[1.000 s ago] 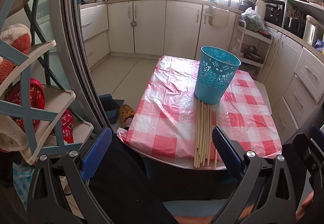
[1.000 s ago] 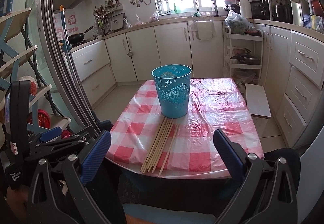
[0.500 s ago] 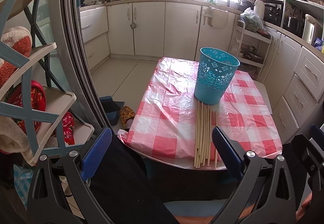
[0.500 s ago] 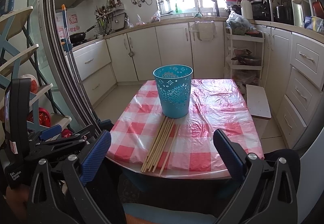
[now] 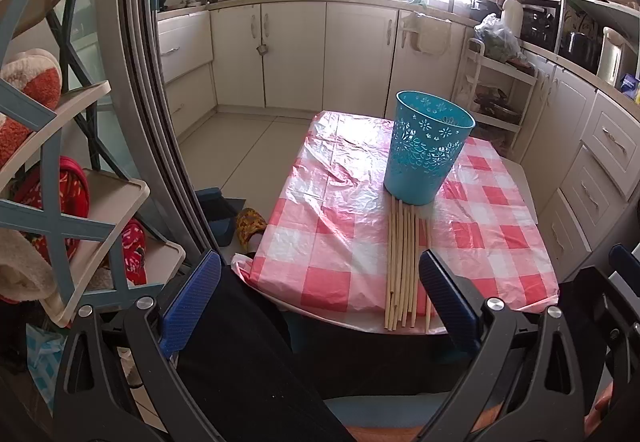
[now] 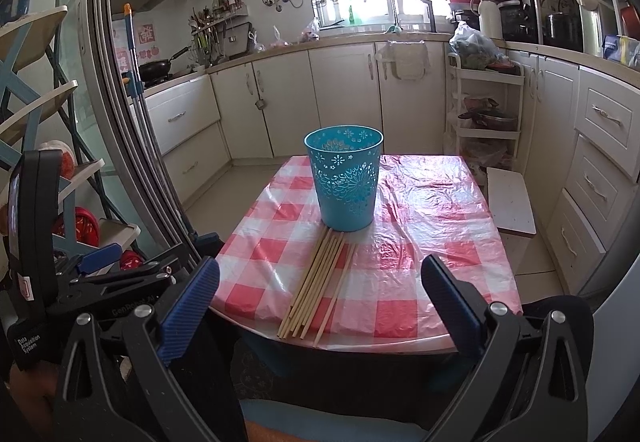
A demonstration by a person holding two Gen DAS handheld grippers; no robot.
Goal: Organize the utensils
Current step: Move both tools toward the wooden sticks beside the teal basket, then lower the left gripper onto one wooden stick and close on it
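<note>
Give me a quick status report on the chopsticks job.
Left gripper and right gripper open, empty, short of table. Chopsticks lie bundled on checkered tablecloth, far ends by teal basket. Nothing blocking.

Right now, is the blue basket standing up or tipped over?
Standing up: the blue basket rests on its base, open rim on top, behind the chopsticks.

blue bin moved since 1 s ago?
No. The bin sits on the same checks of the tablecloth, chopsticks at its base as before.
</note>
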